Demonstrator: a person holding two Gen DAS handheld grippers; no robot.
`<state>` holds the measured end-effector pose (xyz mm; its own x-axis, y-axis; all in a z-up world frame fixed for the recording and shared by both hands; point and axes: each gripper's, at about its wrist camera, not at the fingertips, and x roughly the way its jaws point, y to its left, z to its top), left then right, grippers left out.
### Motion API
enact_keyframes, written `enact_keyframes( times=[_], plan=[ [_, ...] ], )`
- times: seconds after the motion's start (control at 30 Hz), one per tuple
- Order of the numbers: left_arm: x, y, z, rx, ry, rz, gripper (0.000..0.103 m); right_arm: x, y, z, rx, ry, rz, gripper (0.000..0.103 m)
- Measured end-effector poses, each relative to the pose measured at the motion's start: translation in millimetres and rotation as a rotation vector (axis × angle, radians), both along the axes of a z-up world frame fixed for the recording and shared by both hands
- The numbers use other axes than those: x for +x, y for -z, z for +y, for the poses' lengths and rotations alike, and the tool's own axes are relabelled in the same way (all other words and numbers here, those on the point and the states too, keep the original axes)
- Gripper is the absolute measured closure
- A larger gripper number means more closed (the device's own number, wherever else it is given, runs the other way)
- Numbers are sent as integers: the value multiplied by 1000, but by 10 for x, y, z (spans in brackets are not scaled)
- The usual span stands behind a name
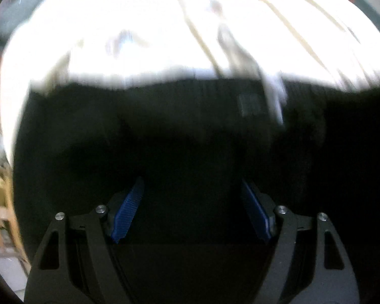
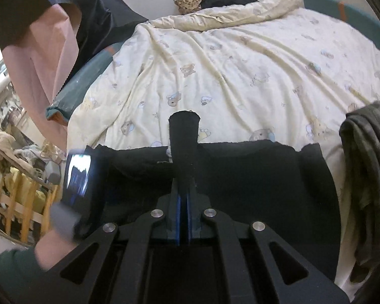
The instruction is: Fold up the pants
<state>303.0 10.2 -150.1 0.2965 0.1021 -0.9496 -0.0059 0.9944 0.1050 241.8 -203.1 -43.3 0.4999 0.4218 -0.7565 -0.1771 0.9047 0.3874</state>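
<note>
Black pants (image 2: pixel 253 172) lie spread across the near part of a bed, their far edge against the cream duvet. My right gripper (image 2: pixel 183 185) is shut on a pinch of the black pants, and a bunched tuft of fabric (image 2: pixel 183 136) sticks up past its fingertips. In the blurred left wrist view the pants (image 1: pixel 164 126) fill the lower half. There my left gripper (image 1: pixel 191 181) stands open, pointing steeply down over the cloth, with its blue pads (image 1: pixel 128 210) wide apart and nothing pinched between them. A white tag or drawstring (image 1: pixel 273 93) crosses the pants' far edge.
The cream bear-print duvet (image 2: pixel 228 63) covers the bed. A grey checked garment (image 2: pixel 367 177) lies at the right edge. At the left are a hanging pink cloth (image 2: pixel 50 63), a wooden rail (image 2: pixel 17 202), a person's hand (image 2: pixel 53 248) and a small lit screen (image 2: pixel 78 174).
</note>
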Motion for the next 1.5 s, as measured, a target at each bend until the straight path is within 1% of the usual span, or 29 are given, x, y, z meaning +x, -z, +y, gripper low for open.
enact_keyframes(
  times=[0.07, 0.17, 0.2, 0.23, 0.3, 0.33, 0.43, 0.47, 0.53, 0.6, 0.63, 0.7, 0.77, 0.87, 0.9, 0.93, 0.97, 1.0, 1.03, 1.07, 1.1, 1.13, 1.17, 1.2, 1.23, 1.27, 1.3, 1.37, 1.5],
  plan=[
    [323, -75, 27, 60, -23, -80, 28, 28, 27, -36, 28, 6, 18, 100],
    [581, -161, 206, 30, -130, -142, 28, 73, 18, -44, 47, 10, 25, 100],
    [650, -138, 243, 69, -156, -138, 28, 82, 15, -44, 56, 8, 27, 100],
    [702, -84, 250, 92, -146, -117, 28, 85, 15, -40, 59, 7, 28, 100],
    [718, -38, 279, 99, -120, -87, 28, 94, 26, -16, 49, -1, 29, 100],
    [715, -93, 311, 82, -119, -97, 28, 100, 36, -7, 48, -4, 32, 100],
    [655, -460, 540, -18, -144, -180, 28, 128, 55, 13, 82, -13, 40, 100],
    [535, -627, 617, -42, -153, -201, 28, 143, 65, 44, 86, -20, 44, 100],
    [301, -815, 678, -74, -147, -216, 28, 205, 99, 159, 96, -35, 62, 100],
    [-136, -1023, 802, -105, -153, -223, 28, 271, 108, 349, 113, -49, 65, 100],
    [-277, -1052, 817, -120, -162, -222, 28, 287, 109, 457, 97, -58, 65, 100],
    [-784, -1154, 987, -177, -208, -192, 28, 338, 126, 803, 82, -108, 79, 100],
    [-1163, -1214, 1102, -245, -253, -137, 28, 362, 146, 1129, 35, -137, 81, 100],
    [-1766, -1229, 1228, -325, -327, -114, 26, 389, 184, 1553, -46, -165, 60, 100],
    [-1899, -1190, 1258, -346, -350, -105, 20, 406, 236, 1640, -50, -171, 70, 100],
    [-1991, -1134, 1286, -369, -365, -96, 20, 413, 308, 1728, -57, -180, 84, 100],
    [-2071, -1066, 1309, -381, -376, -115, 20, 438, 446, 1883, -95, -206, 110, 100],
    [-2090, -1020, 1318, -372, -373, -132, 20, 460, 553, 1959, -122, -225, 132, 100],
    [-2099, -922, 1308, -325, -363, -155, 20, 485, 684, 2011, -142, -233, 164, 97],
    [-2081, -843, 1299, -298, -364, -152, 20, 510, 816, 2015, -126, -235, 202, 93],
    [-2035, -738, 1303, -303, -383, -102, 20, 534, 939, 1968, -84, -232, 244, 86],
    [-2018, -697, 1329, -342, -398, -70, 20, 547, 997, 1919, -42, -228, 272, 72],
    [-1988, -661, 1341, -421, -396, -62, 20, 555, 1028, 1855, 8, -225, 297, 63],
    [-1974, -663, 1338, -430, -382, -75, 20, 550, 1017, 1787, 65, -231, 312, 39],
    [-1964, -668, 1309, -385, -371, -82, 20, 533, 979, 1741, 98, -238, 312, 28],
    [-1934, -654, 1270, -326, -359, -74, 20, 504, 877, 1674, 118, -254, 290, 28],
    [-1915, -634, 1254, -315, -354, -64, 20, 469, 758, 1610, 110, -265, 260, 29],
    [-1901, -602, 1247, -341, -363, -47, 20, 383, 511, 1414, 108, -274, 208, 29],
    [-1945, -625, 1156, -357, -344, -31, 20, 99, 103, 832, 181, -271, 200, 28]
  ],
)
